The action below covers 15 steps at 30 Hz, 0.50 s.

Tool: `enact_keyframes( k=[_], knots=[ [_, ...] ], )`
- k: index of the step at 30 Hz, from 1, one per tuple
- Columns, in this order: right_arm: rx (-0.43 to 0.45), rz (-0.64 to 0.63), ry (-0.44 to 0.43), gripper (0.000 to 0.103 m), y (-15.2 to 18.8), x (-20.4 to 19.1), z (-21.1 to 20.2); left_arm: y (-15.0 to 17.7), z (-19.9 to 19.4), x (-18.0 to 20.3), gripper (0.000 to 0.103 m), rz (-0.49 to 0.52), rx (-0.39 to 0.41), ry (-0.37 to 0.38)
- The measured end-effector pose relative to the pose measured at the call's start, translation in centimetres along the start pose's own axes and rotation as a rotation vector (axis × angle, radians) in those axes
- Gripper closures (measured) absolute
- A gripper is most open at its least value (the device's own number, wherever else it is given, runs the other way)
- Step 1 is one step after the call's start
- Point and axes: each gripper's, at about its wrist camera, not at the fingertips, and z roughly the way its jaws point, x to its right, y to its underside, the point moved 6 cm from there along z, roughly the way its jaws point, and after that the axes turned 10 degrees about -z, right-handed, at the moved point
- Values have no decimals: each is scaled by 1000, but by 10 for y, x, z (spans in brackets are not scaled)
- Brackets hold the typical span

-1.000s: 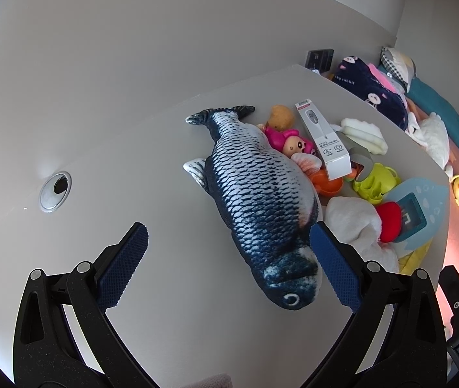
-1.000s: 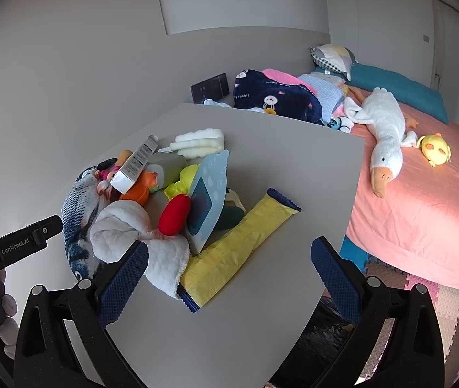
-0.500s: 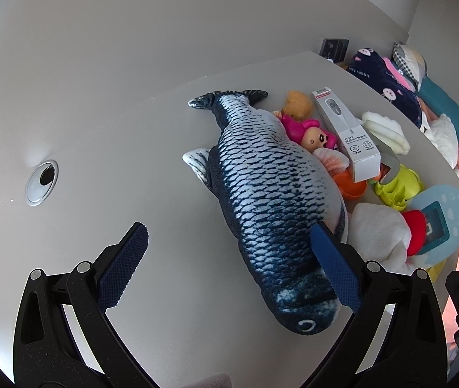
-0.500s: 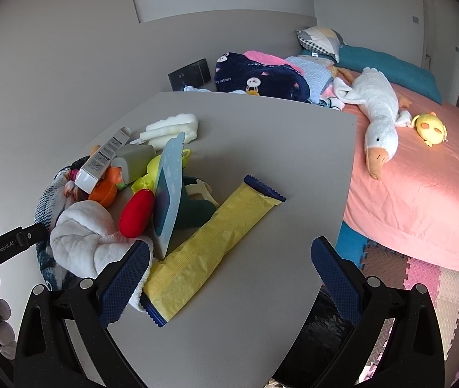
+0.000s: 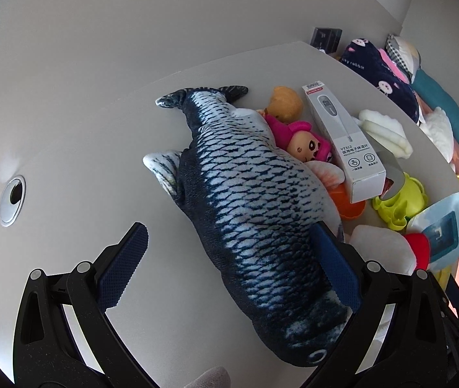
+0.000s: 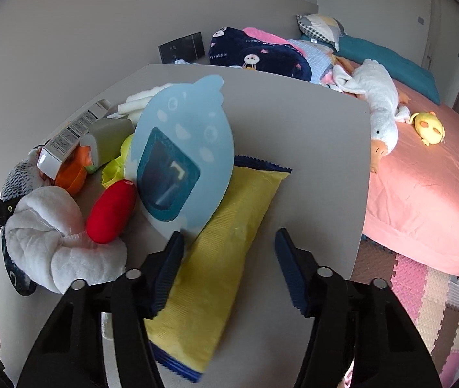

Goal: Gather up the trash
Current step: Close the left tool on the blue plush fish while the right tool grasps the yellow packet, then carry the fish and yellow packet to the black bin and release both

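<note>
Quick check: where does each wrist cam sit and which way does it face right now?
Left wrist: on the left gripper, looking down along its open fingers at the plush fish on the table; both fingers show.
Right wrist: on the right gripper, facing across the table toward the bed, open fingers over the yellow packet; part of the left gripper shows at the left edge.
Shared: blue card, thermometer box, white cloth, fish.

White thermometer box: "YT312". Navy blanket: "rabbit". Left gripper body: "nRobot.AI".
</note>
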Motion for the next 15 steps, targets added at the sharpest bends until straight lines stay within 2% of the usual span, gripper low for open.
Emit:
enact_keyframes(
  k=[1, 3, 5, 6, 7, 10, 15],
  knots=[
    [3, 3, 0, 70, 0, 1, 0, 1, 1, -1, 6, -8, -7, 10],
    [6, 23, -29, 78, 0, 4, -1, 2, 3, -1, 10, -22, -19, 38],
    [10, 36, -53, 80, 1, 7, -2, 4, 4, 1, 27, -25, -43, 104],
    [14, 37, -57, 82, 2, 7, -4, 5, 4, 2, 41, -34, -55, 148],
    [18, 36, -58, 83, 3, 8, -6, 7, 2, 3, 50, -44, -58, 177],
    [23, 33, -68, 85, 7, 9, -13, 10, -4, 6, 62, -38, -27, 185],
    [57, 24, -77, 85, 10, 11, -32, 16, -19, 3, 72, -53, 9, 193]
  ],
)
